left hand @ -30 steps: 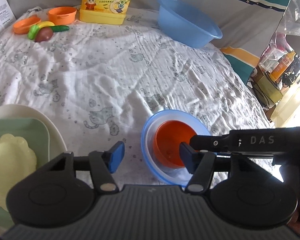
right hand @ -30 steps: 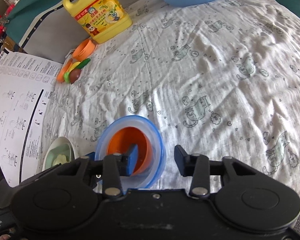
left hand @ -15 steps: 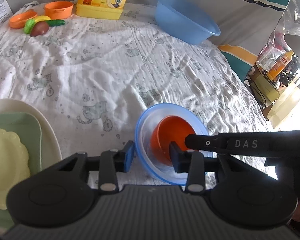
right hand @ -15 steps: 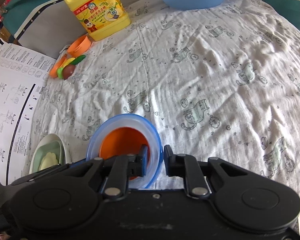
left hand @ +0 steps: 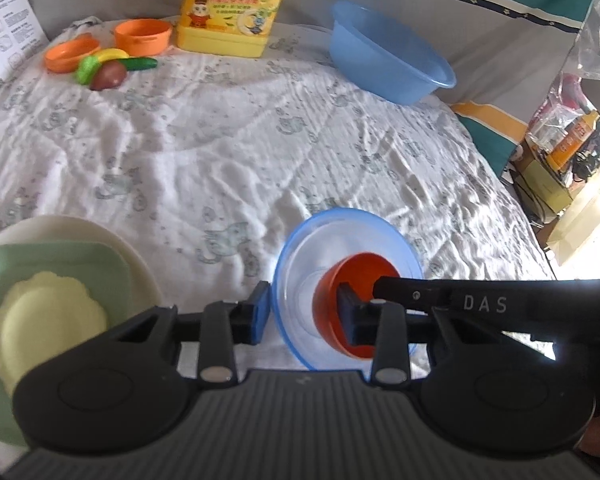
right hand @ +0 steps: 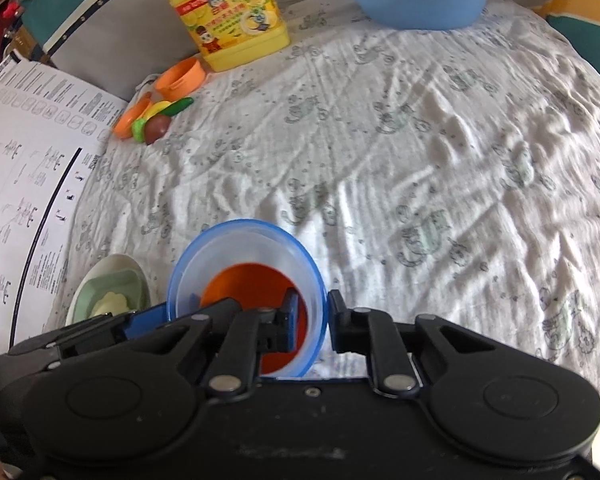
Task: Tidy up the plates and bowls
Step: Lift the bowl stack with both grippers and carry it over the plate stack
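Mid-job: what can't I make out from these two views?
1. Clear bowl near rim: left wrist view, behind the left tool, its jaws closing across the wall.
2. Orange bowl near half: right wrist view, behind the right tool.
3. Plate stack: left wrist view, cut by the edge and tool body.
4. Bowl undersides: both views.

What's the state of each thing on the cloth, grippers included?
left gripper: jaws closing, one pad outside the clear bowl, one inside the orange bowl
right gripper: shut across the same two walls
clear blue-rimmed bowl: tilted, gripped from both sides
orange bowl: nested in the clear bowl
plate stack: yellow on green on cream, untouched
blue basin: upright, empty
detergent bottle: upright
orange toy pot: upright, open
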A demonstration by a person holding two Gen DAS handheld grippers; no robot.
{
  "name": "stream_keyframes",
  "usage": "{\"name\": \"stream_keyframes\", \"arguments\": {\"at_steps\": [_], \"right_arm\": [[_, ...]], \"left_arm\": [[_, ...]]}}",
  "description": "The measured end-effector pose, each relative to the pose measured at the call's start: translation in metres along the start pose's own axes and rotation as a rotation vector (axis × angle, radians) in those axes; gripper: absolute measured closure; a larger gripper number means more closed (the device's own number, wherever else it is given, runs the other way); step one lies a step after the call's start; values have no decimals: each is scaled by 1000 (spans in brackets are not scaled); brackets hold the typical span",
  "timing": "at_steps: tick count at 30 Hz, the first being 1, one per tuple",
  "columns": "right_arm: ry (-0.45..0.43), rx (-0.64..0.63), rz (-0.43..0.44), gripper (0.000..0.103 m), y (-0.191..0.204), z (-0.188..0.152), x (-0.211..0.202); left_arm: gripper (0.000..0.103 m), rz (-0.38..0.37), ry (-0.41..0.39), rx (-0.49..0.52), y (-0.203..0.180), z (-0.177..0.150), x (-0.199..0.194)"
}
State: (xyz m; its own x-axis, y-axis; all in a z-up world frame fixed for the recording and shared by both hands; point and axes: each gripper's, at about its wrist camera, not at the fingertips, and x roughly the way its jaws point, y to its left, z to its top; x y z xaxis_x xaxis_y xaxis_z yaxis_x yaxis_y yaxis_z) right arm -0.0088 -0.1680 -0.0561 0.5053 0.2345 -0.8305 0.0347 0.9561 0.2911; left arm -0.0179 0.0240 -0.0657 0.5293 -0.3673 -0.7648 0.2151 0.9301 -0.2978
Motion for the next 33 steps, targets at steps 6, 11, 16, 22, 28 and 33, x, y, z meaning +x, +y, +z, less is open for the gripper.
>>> {"name": "stream_keyframes", "arguments": {"at_steps": [6,11,16,22,28,33], "right_arm": [[37,-15,57,87,30,10,5],[82,-41,116,87,68,14,15],[131,-95,179,87,106,15,27],[179,-141,216,87,143,9,41],[216,-151,219,87,160,5,55],[241,-149,211,87,160,4,63]], "left_arm": [[69,61,-24,-39,23,6,-22],[69,118,-37,-90,54,6,-45],[69,171,-46,-150,88,4,-68],[69,226,-50,-201,118,-4,-86],[68,248,-39,-219,132,-10,-88],[68,245,-28,-224,138,-13,-83]]}}
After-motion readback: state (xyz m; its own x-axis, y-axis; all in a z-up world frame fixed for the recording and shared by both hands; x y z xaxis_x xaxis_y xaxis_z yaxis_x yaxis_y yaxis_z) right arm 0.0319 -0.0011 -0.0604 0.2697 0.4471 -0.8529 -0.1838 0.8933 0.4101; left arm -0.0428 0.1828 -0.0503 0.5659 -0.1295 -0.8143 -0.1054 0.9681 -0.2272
